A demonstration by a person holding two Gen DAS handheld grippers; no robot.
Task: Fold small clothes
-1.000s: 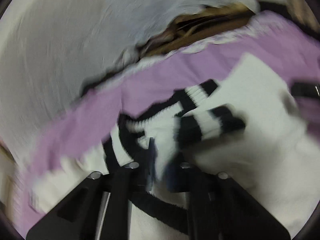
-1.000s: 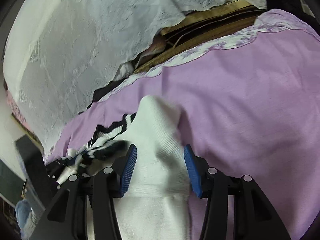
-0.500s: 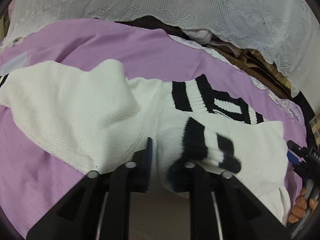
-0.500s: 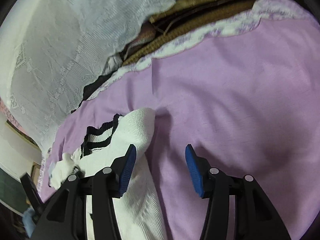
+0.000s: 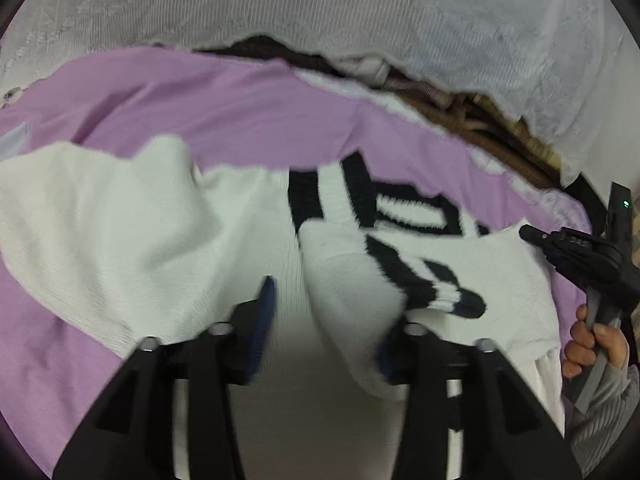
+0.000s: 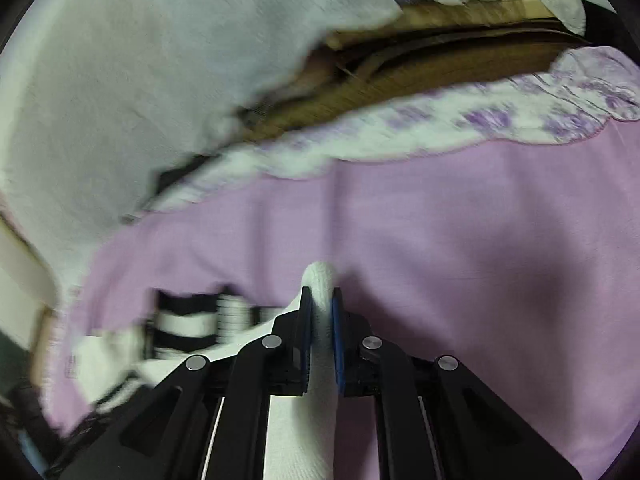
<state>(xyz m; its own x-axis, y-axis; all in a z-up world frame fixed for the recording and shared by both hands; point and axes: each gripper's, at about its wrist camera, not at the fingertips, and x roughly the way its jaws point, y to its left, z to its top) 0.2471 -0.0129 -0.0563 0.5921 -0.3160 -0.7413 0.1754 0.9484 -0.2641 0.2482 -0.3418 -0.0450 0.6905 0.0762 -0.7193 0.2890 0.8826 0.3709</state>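
Right hand-held gripper (image 6: 320,300) pinches the white sweater (image 5: 120,240) edge; left hand-held gripper (image 5: 328,316) (just opened, half-wide) straddles the striped cuff (image 5: 432,284) lying toward 2 o'clock.

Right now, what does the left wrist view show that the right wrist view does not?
Only the left wrist view: the open left gripper over the striped sleeve cuff, and a hand holding the other tool.
Only the right wrist view: the right gripper shut on a white fold.
Both: the white sweater on the purple sheet.
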